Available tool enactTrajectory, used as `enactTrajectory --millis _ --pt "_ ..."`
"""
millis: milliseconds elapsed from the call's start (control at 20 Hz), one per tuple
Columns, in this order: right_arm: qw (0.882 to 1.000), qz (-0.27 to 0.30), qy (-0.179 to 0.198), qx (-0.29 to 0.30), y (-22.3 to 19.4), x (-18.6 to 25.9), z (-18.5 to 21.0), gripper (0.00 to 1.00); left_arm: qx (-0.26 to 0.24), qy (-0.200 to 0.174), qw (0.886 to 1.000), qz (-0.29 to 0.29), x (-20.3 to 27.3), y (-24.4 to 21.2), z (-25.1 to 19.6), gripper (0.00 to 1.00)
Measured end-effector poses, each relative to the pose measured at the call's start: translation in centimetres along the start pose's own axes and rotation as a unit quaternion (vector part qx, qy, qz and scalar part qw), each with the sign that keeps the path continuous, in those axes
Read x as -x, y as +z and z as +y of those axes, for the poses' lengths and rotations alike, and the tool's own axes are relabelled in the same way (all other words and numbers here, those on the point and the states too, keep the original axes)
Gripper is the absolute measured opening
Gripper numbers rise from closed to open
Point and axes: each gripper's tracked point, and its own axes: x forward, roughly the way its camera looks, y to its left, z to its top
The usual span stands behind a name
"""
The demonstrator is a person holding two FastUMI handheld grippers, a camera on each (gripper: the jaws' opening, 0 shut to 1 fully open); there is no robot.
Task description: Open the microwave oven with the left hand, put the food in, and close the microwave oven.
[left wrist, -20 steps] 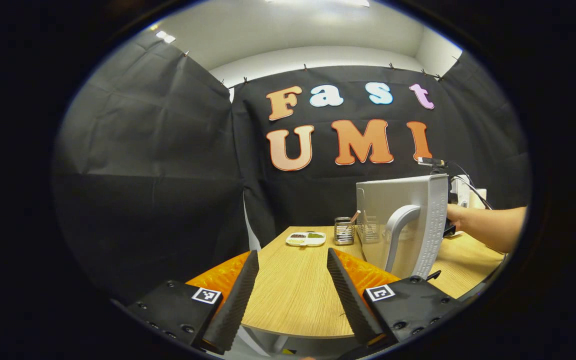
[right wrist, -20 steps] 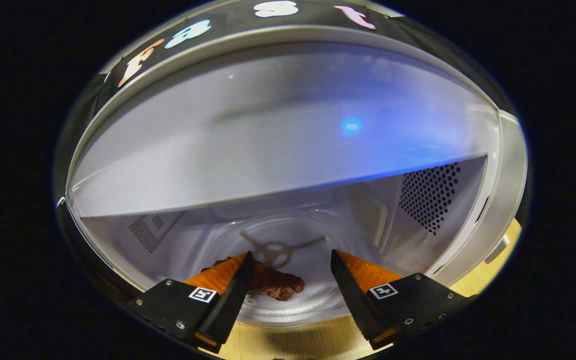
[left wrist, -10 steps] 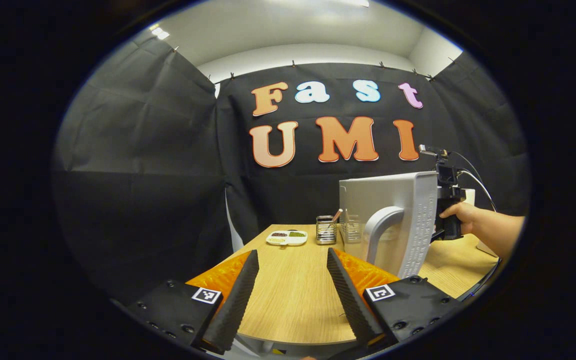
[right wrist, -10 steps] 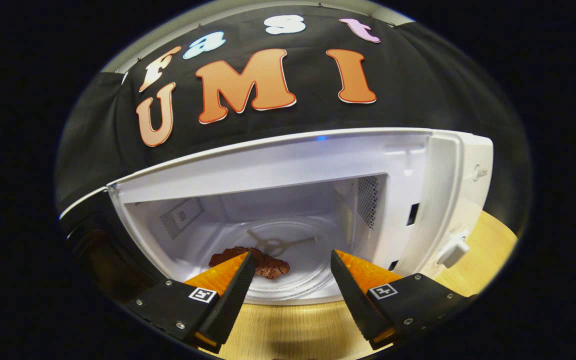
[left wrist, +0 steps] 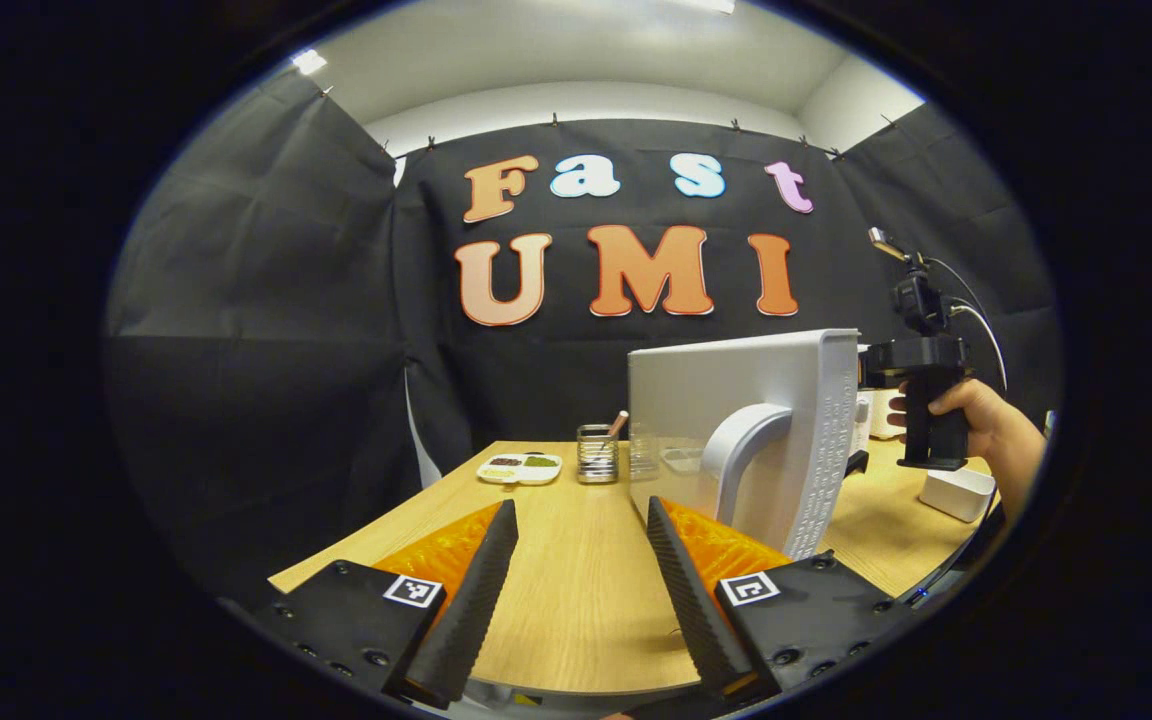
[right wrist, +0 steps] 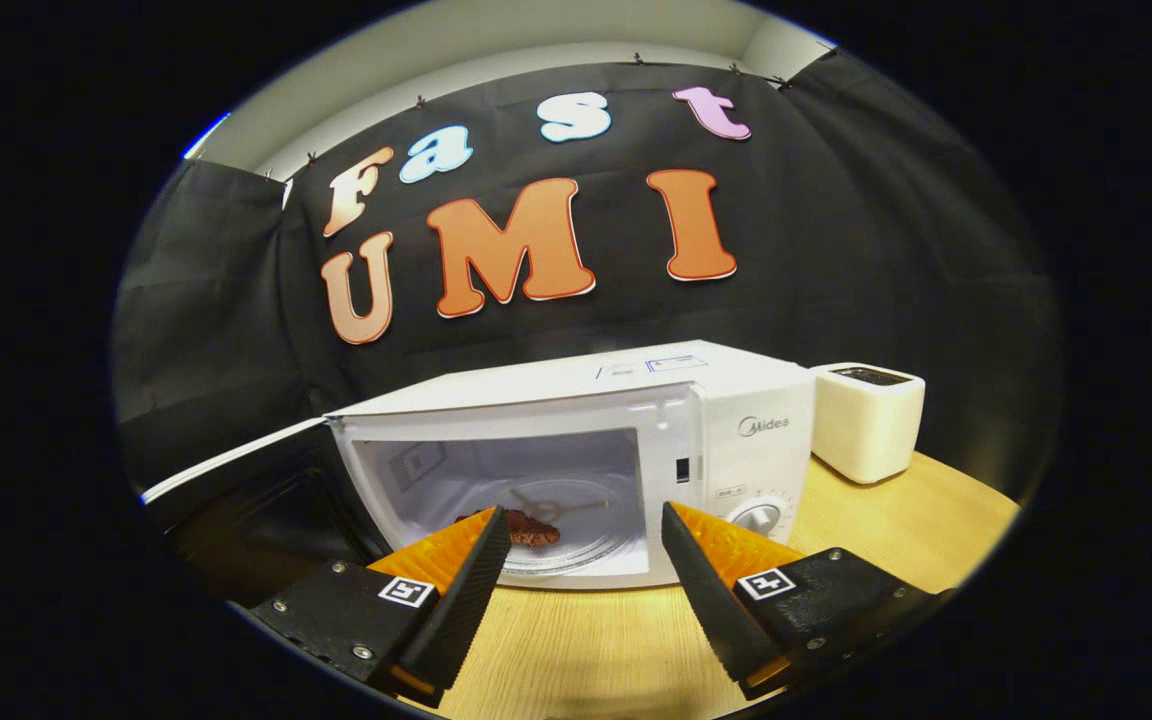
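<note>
In the right gripper view a white microwave (right wrist: 736,400) stands on the wooden table with its door (right wrist: 246,500) swung wide to the left. A brown piece of food (right wrist: 534,533) lies on the glass turntable (right wrist: 586,545) inside. My right gripper (right wrist: 584,560) is open and empty, a short way in front of the cavity. In the left gripper view the door (left wrist: 746,420) shows edge-on with its curved handle (left wrist: 736,440). My left gripper (left wrist: 576,560) is open and empty, just left of that door. Beyond the door a hand holds the right gripper's body (left wrist: 921,400).
A cream toaster (right wrist: 866,415) stands right of the microwave. At the table's far side are a sectioned dish (left wrist: 519,467) and a wire utensil holder (left wrist: 596,452). A small white box (left wrist: 956,492) lies near the right edge of the table (left wrist: 576,620).
My right gripper has pulled back out of the microwave cavity, leaving the food on the turntable. The left gripper has shifted slightly, so the door now sits nearer the view's middle.
</note>
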Motion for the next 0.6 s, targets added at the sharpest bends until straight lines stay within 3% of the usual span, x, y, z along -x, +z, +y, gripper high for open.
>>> enactTrajectory --millis 600 --pt "0.999 -0.021 -0.003 0.036 1.7 8.9 -9.9 0.95 0.001 -0.116 0.993 0.003 -3.2 0.2 -14.6 0.82"
